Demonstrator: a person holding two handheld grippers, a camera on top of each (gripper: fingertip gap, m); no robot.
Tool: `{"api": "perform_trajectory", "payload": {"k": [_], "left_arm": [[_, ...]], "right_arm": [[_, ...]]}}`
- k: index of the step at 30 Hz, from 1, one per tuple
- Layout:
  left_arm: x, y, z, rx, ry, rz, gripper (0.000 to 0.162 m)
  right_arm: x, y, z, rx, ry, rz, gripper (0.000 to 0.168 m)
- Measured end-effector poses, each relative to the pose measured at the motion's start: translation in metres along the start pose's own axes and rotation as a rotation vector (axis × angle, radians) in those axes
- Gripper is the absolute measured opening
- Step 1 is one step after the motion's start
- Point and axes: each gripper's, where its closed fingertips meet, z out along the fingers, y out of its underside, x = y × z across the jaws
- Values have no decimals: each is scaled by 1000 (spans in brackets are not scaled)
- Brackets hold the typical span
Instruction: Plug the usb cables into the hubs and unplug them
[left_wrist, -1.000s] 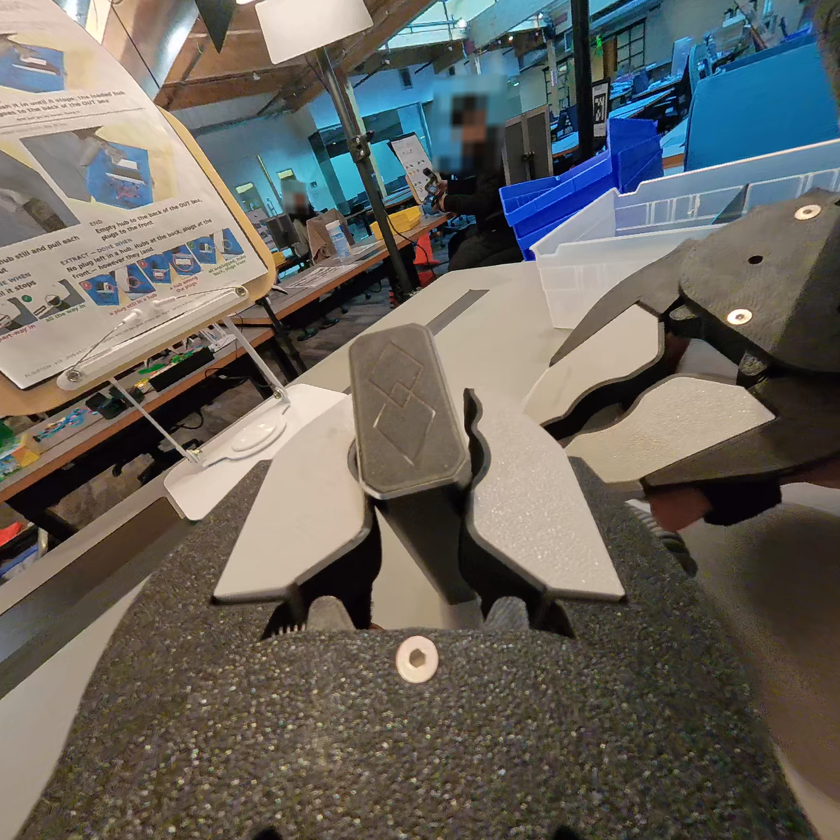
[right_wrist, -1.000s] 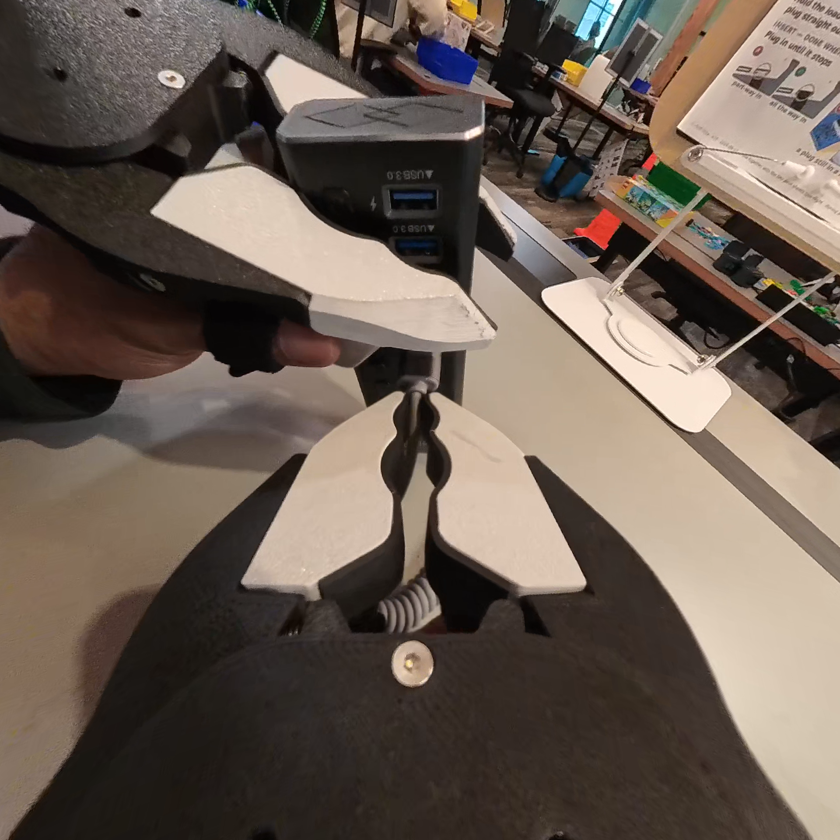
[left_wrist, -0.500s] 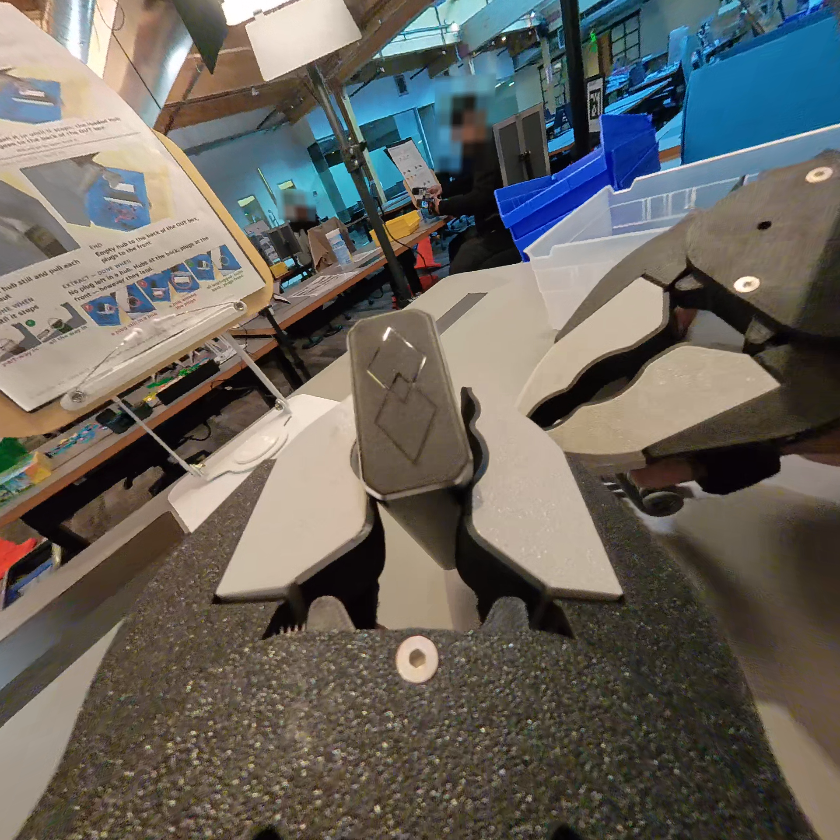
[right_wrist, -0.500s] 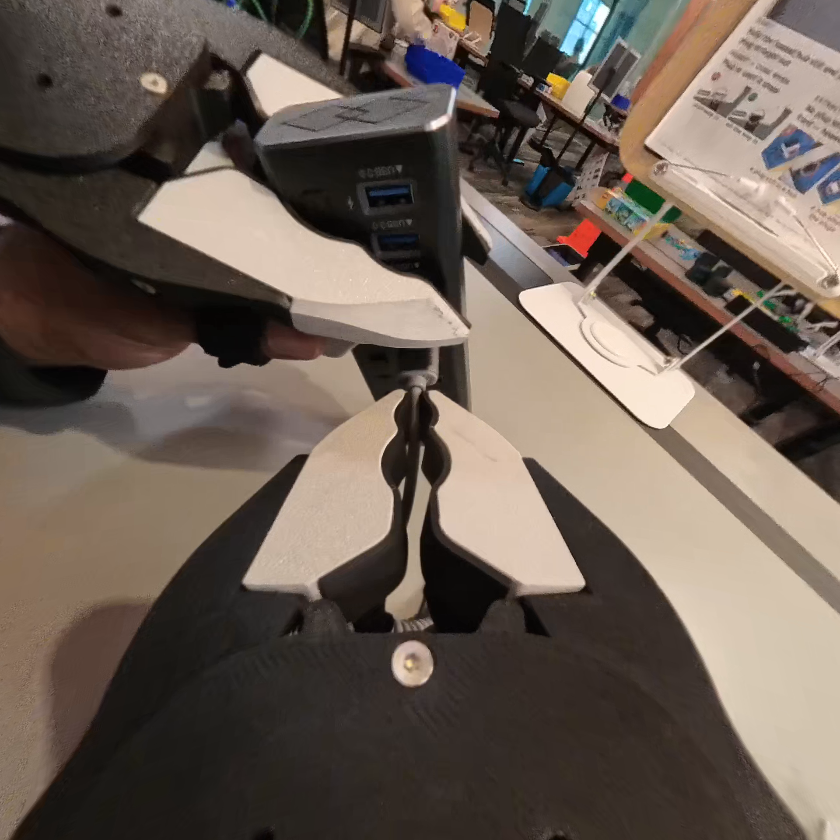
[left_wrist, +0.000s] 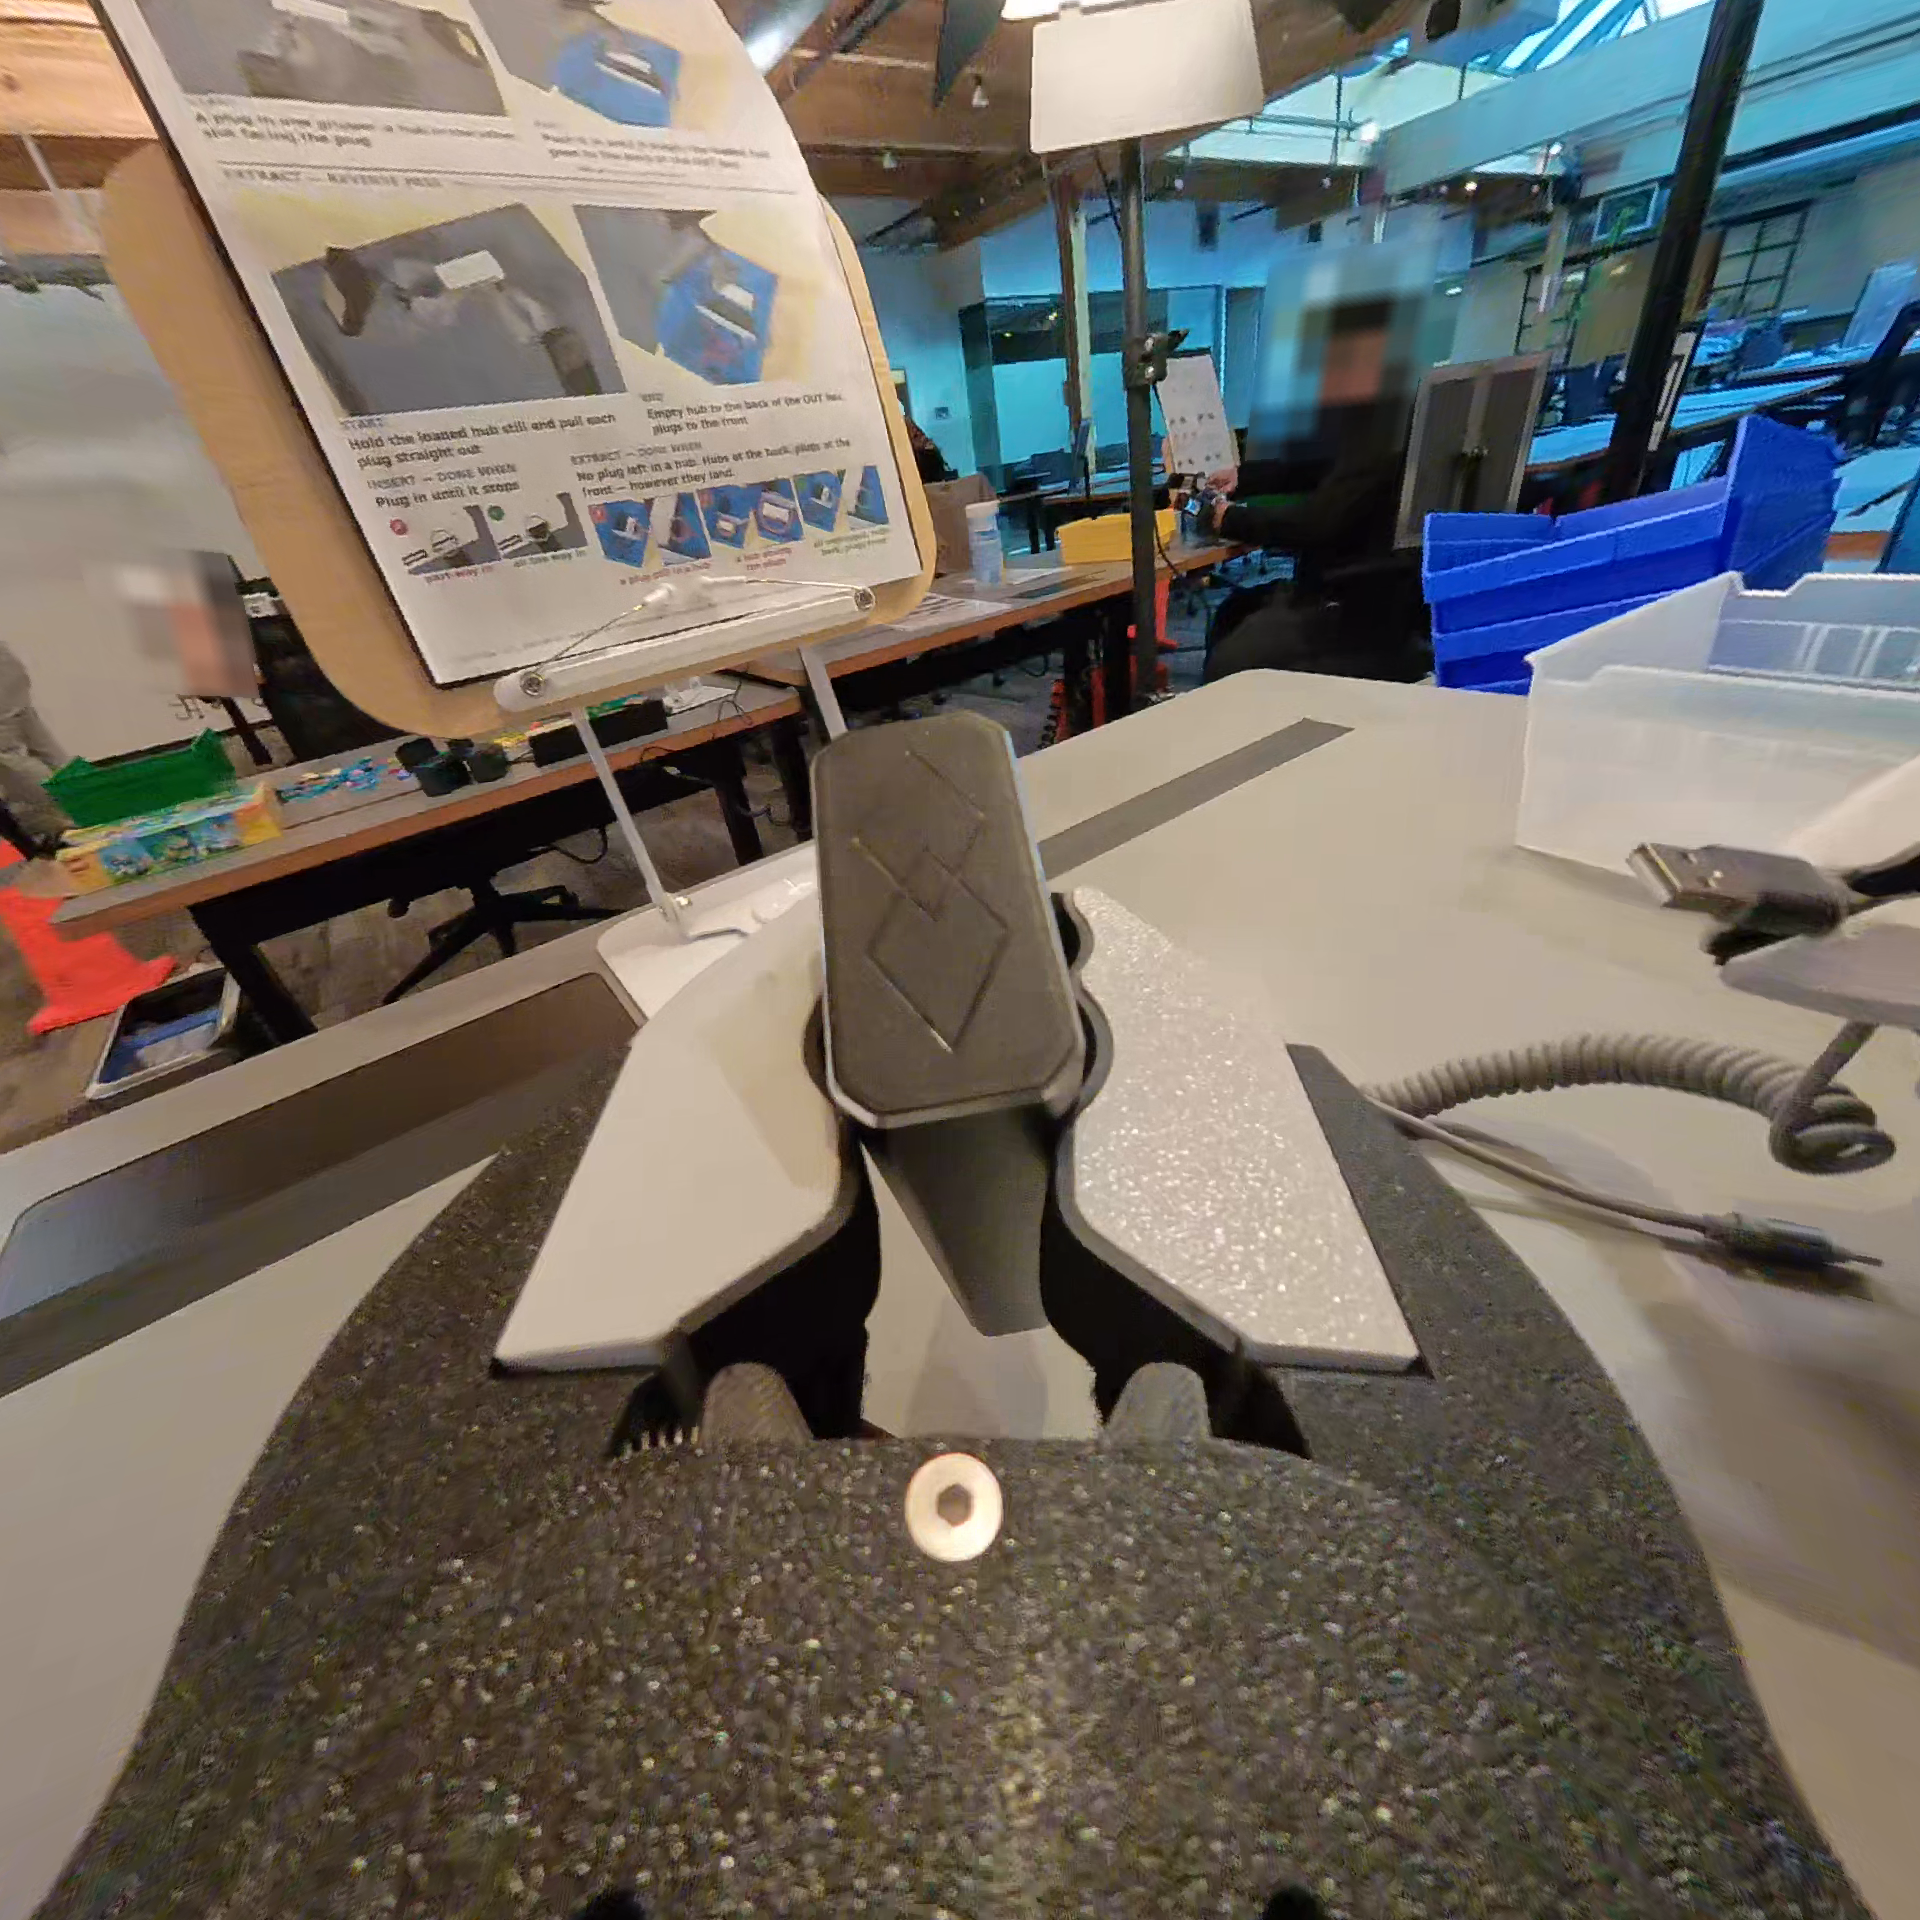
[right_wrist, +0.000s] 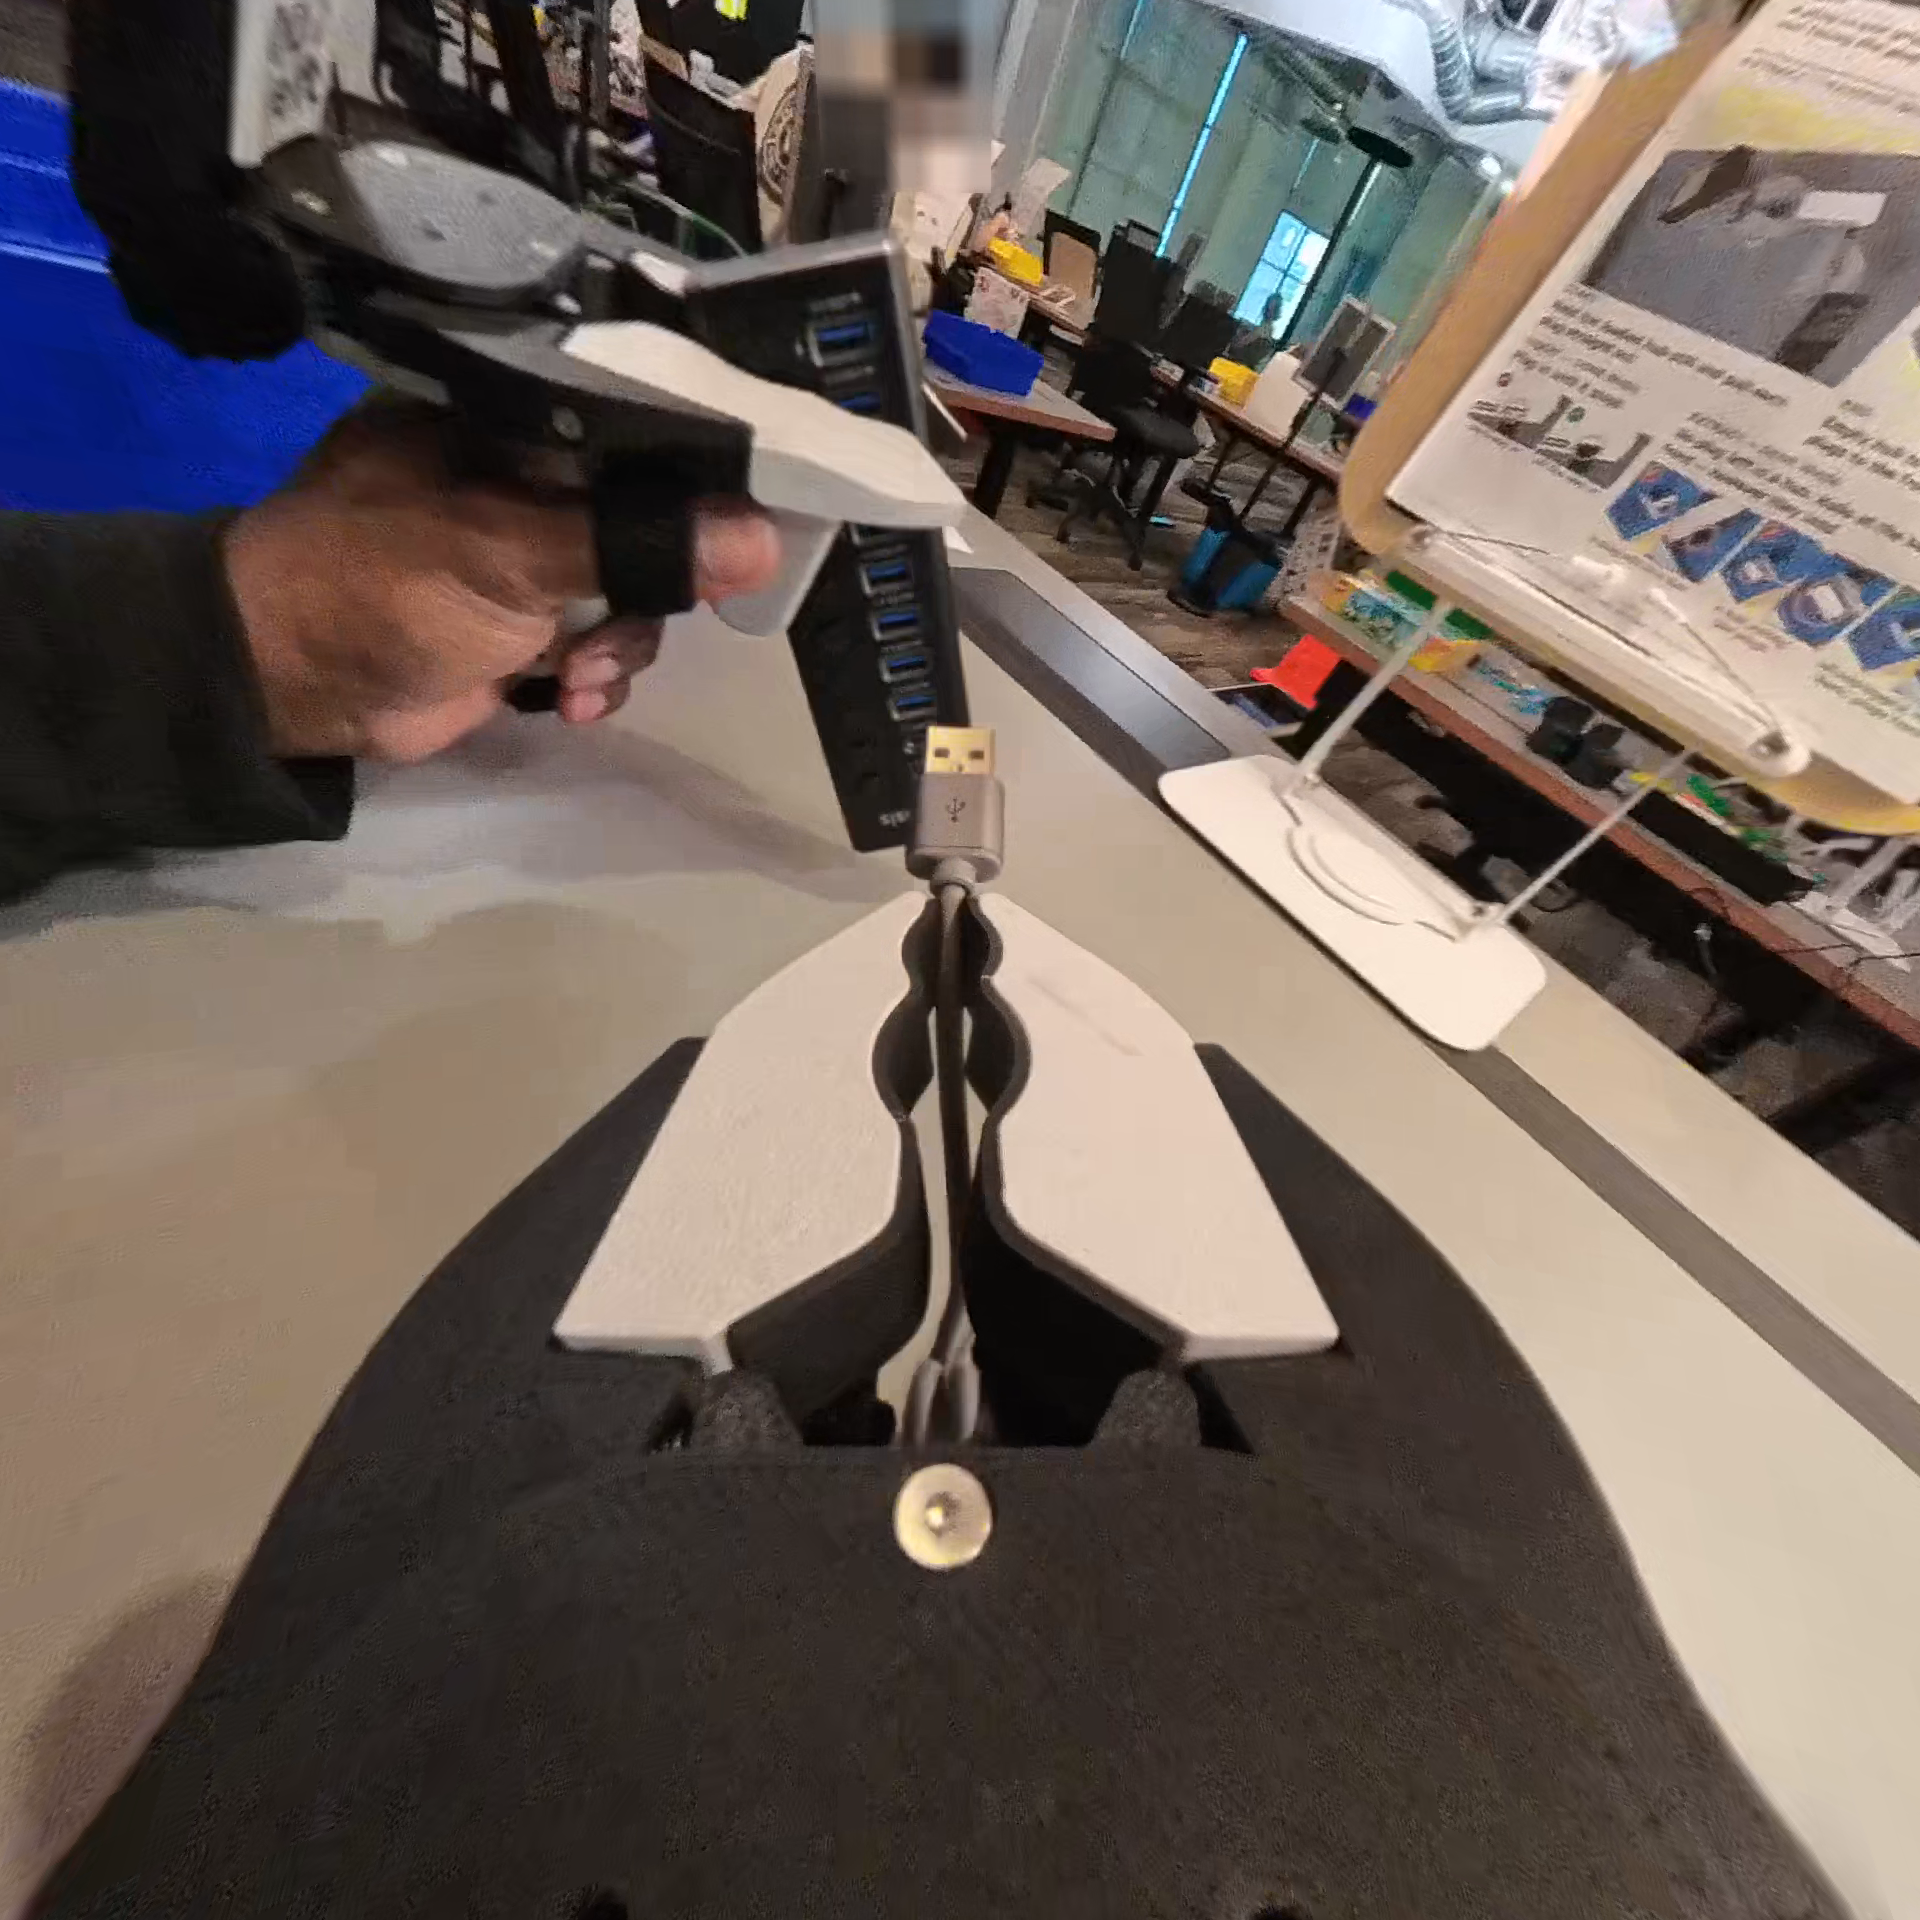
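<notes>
My left gripper (left_wrist: 951, 997) is shut on a black USB hub (left_wrist: 935, 925) and holds it upright above the grey table. In the right wrist view the hub (right_wrist: 873, 561) shows its column of blue ports, tilted, with its lower end free. My right gripper (right_wrist: 954, 914) is shut on a grey USB cable just behind its plug (right_wrist: 958, 800). The plug's gold tip is out of the hub, a little in front of its lowest ports. In the left wrist view the plug (left_wrist: 1714, 878) is at the far right, and the coiled cable (left_wrist: 1662, 1091) hangs down to the table.
An instruction sheet on a board with a white stand (left_wrist: 582, 343) rises at the table's far edge; its base (right_wrist: 1351, 894) lies right of the hub. A clear plastic bin (left_wrist: 1714, 727) and blue bins (left_wrist: 1621, 551) are at the right. A person's hand (right_wrist: 436, 592) holds the left gripper. Left tips to right tips: about 15 cm.
The right gripper has pulled the plug out of the hub and drawn back to the right. The left gripper lifted the hub and turned left, so the coiled cable now shows.
</notes>
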Motion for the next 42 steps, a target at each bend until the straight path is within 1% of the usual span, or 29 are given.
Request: {"api": "perform_trajectory", "payload": {"k": [2, 5, 7, 10, 13, 16, 19, 21, 24, 27, 29, 32, 34, 37, 40, 42], "left_arm": [[6, 4, 3, -7, 37, -18, 35], [18, 11, 10, -41, 100, -13, 35], [25, 18, 13, -66, 114, 13, 35], [31, 23, 15, -89, 116, 52, 35], [32, 23, 15, -93, 122, 53, 35], [32, 22, 15, -95, 124, 42, 35], [31, 23, 15, -100, 124, 35, 35], [31, 23, 15, -105, 123, 38, 35], [32, 23, 15, -110, 122, 42, 35], [34, 23, 15, -112, 124, 51, 35], [35, 23, 15, -114, 126, 56, 35], [35, 23, 15, -114, 127, 58, 35], [35, 23, 15, -114, 128, 57, 35], [35, 23, 15, -112, 130, 57, 35], [35, 23, 15, -109, 129, 57, 35], [35, 23, 15, -106, 129, 54, 35]], "right_arm": [[1, -12, 0, 28, -22, 74, 1], [16, -16, -12, 39, 7, 114, 1], [26, -23, -22, 52, 15, 172, 1], [44, -53, -45, 91, 50, 198, 1], [59, -99, -75, 145, 67, 189, 2], [81, -153, -110, 193, 103, 139, 2], [114, -201, -151, 214, 213, 33, 2], [136, -227, -180, 215, 289, -24, 2], [172, -255, -219, 192, 422, -115, 2], [204, -268, -250, 151, 532, -181, 2], [221, -264, -264, 126, 584, -191, 2], [244, -240, -277, 70, 650, -209, 2], [257, -213, -285, 27, 689, -196, 2], [268, -161, -293, -39, 723, -133, 2], [266, -109, -298, -84, 722, -50, 2], [259, -80, -298, -120, 705, -6, 1]]}}
